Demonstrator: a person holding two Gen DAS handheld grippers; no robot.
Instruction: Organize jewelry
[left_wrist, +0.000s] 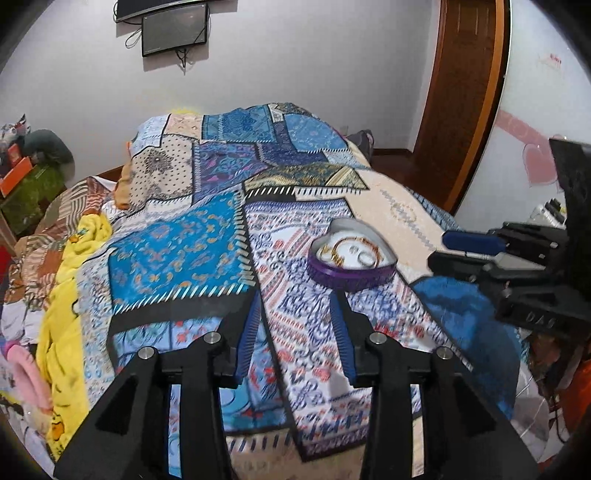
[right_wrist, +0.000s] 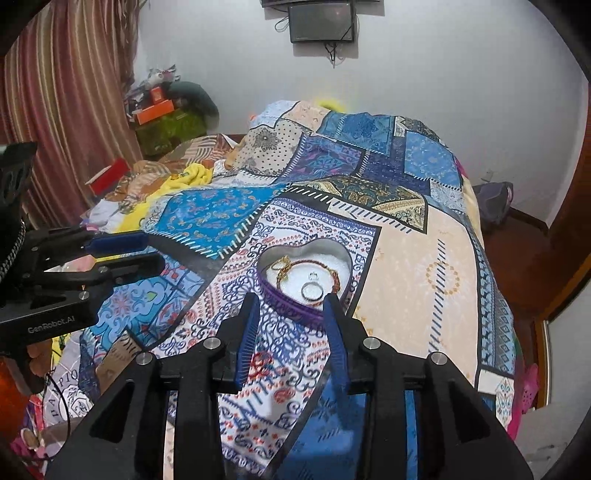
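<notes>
The bed takes up most of the room, its patchwork bedspread running back to the white wall and dropping off on the right toward the dark wood floor and a brown door. To the left, rumpled yellow blanket and loose clothes crowd the mattress edge, with striped curtains behind; the flat middle of the spread lies bare around the tin. A dark screen hangs on the wall. The left gripper's body reads "GenRobot.AI" in the right wrist view. The purple heart-shaped tin sits lidless on the spread, just ahead of both tools, holding a gold chain, a beaded bracelet and 2 rings on white lining. The right gripper stands wide apart, fingertips at the tin's near wall, holding nothing. The left gripper is likewise spread, bare, its right tip near the tin
</notes>
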